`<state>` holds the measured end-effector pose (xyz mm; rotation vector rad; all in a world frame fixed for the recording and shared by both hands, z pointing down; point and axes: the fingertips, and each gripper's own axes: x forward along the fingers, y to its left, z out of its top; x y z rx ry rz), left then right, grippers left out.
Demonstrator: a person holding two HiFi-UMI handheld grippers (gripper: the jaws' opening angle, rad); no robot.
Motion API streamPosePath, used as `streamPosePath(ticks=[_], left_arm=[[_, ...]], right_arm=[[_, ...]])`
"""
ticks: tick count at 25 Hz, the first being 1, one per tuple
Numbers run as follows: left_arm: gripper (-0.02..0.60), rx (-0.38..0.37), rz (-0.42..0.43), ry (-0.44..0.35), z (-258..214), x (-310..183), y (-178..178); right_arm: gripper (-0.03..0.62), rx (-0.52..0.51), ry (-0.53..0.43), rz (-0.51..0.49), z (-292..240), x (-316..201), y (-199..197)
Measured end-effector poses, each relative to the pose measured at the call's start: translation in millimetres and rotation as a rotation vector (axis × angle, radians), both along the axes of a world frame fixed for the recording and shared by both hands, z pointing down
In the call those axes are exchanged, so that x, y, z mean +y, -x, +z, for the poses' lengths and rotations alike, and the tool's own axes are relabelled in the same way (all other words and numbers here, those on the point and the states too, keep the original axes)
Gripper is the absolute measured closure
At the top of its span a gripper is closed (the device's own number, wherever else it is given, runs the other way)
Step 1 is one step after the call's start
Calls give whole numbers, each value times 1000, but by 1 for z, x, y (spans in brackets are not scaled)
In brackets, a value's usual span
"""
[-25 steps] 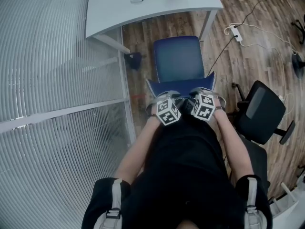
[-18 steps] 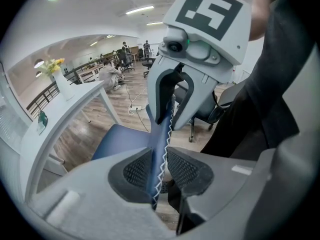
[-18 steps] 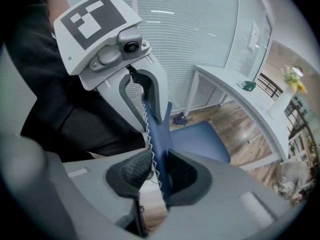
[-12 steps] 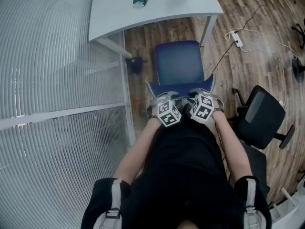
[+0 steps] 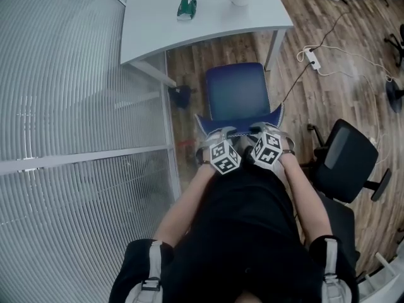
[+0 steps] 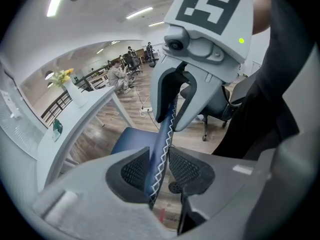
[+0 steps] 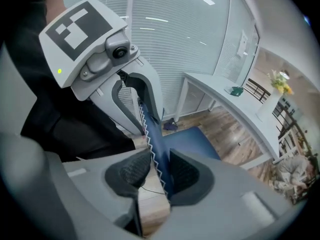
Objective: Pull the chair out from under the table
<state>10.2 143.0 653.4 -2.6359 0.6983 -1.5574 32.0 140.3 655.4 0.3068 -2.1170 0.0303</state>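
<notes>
Now the left claw [image 6: 159,170] and the right claw [image 7: 159,173] have just been opening; their jaws stand apart around the backrest [image 5: 240,125] edge of the blue chair [image 5: 237,93]. Ahead of the 2 claws, its seat lies before the surface [image 5: 208,17].

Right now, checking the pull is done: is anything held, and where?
Nothing: left gripper and right gripper jaws have just been opening, backrest top edge of the blue padded chair loose between them.
</notes>
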Motion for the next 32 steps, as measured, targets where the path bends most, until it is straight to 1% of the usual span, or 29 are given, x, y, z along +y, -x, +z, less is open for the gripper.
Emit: streamPosePath(ticks=[4,7,9,11,14,17,20,24,28,30,32], left_arm=[[462,-3,11,-10,-6,-1,0],[469,31,-2,-25,-18,-1,-1],[479,52,-18,-30,-26,-3,2],[480,71,-37,-33,-32,-5,5],[482,105,-66,-45,-43,-11,9],[485,143,-94,-59,-58,-19,12],[488,197,-128,-84,-78,-28,11],[495,269,-172,-124,-109,-40,14],[512,324,-218,-168,-134,-51,21],[523,355,-241,-179,-146,-58,22],[532,401,-264,-187,-157,-62,25]], right_arm=[[471,16,4,-22,0,1,0],[480,12,0,-22,-6,1,-2],[491,-14,0,-3,-13,1,-2],[514,-51,-1,29,-22,-1,-4],[520,-116,-2,88,-39,-7,-5],[520,-203,-8,166,-60,-17,-5],[533,-282,-28,242,-82,-27,-8],[555,-387,-73,313,-115,-42,-10],[591,-466,-125,340,-149,-56,-14],[591,-506,-157,340,-168,-61,-16],[591,-539,-187,333,-185,-62,-13]])
